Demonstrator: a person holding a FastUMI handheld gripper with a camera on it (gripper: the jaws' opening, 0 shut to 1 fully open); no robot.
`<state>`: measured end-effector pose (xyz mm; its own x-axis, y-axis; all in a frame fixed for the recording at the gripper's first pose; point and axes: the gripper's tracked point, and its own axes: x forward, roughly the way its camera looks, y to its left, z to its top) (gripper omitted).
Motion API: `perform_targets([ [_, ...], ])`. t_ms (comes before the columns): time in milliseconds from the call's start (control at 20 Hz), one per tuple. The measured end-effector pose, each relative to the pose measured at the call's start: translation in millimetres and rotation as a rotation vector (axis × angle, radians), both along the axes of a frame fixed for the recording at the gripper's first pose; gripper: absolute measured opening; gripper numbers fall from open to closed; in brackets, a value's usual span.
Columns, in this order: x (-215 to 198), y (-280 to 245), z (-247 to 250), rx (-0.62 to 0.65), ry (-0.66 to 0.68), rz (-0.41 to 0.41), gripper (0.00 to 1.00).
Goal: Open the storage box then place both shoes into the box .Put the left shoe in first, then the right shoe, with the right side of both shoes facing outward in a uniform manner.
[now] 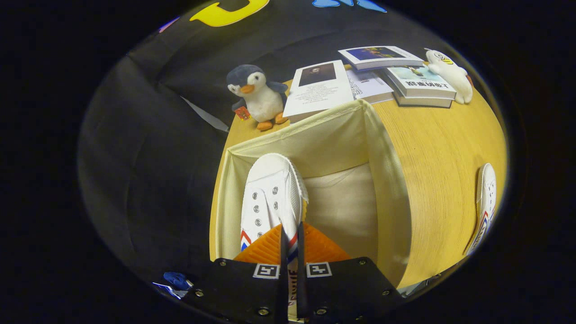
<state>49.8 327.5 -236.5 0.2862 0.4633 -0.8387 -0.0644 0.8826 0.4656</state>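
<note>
Wood-grain tabletop (441,148) in a pale yellow tone carries everything here, and black cloth walls close in behind it and along its left side. An open fabric storage box (387,180), cream-coloured with soft upright walls, stands at the tabletop's left edge, its bare floor showing on the right half. The gripper (291,252) hangs over the near wall of the box with its fingers drawn close together, pinching the side wall of a white canvas shoe (270,198) between them. That shoe sits in the left half of the box, its toe pointing toward the far wall, metal lace eyelets facing up and a red, white and blue stripe showing near the fingers. Whether its sole rests on the box floor cannot be told.

A second white shoe (486,202) with the same striped trim lies at the tabletop's right edge, well apart from the box. At the far left corner, just beyond the box, a plush penguin (258,96) stands upright with a small red tag beside its foot. Next to it, along the far edge, several books (373,76) lie flat, some overlapping and some stacked. A white plush toy (452,74) rests on the rightmost stack at the far right corner.
</note>
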Motion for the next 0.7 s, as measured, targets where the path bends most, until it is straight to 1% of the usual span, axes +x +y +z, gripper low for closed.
perform_targets([
  [100,1,4,-10,-0.02,0.01,-0.004,0.07],
  [300,-6,12,-35,-0.075,0.043,0.013,0.07],
  [400,-4,13,-41,-0.089,0.038,0.018,0.08],
  [500,-6,15,-45,-0.105,0.034,0.05,0.07],
  [550,-15,24,-43,-0.075,0.044,0.084,0.16],
  [600,-19,30,-39,-0.045,0.039,0.096,0.31],
  [650,-15,28,-32,-0.045,0.012,0.104,0.37],
  [700,-13,30,-26,-0.027,-0.014,0.106,0.57],
])
